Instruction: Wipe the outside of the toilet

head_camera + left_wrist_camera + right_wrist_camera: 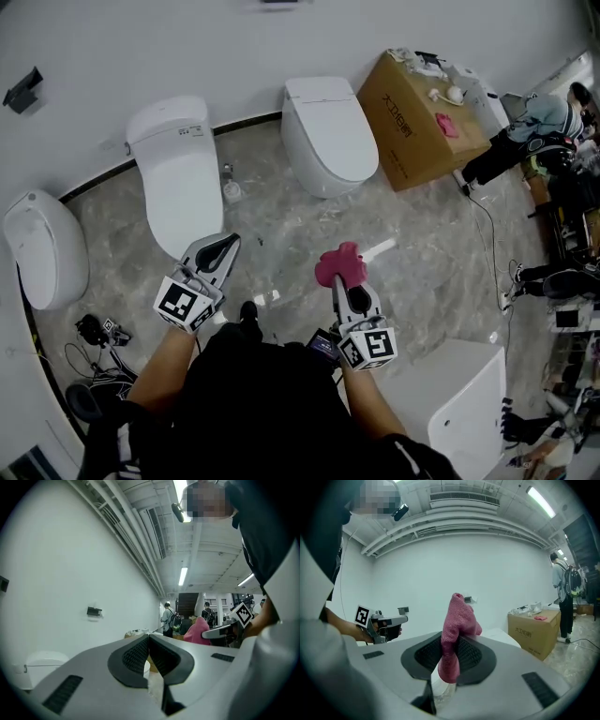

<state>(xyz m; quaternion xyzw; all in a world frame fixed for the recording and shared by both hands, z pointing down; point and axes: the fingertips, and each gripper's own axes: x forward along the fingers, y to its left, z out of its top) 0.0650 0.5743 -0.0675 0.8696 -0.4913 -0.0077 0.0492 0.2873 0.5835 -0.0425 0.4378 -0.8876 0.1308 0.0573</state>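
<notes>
A rag lay on the box. Your right gripper clamped a cloth; your left gripper was closed, toilet at 11 o'clock.

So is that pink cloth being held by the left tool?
No, the pink cloth is clamped between the jaws of the right gripper; the left gripper is shut with nothing in it.
</notes>
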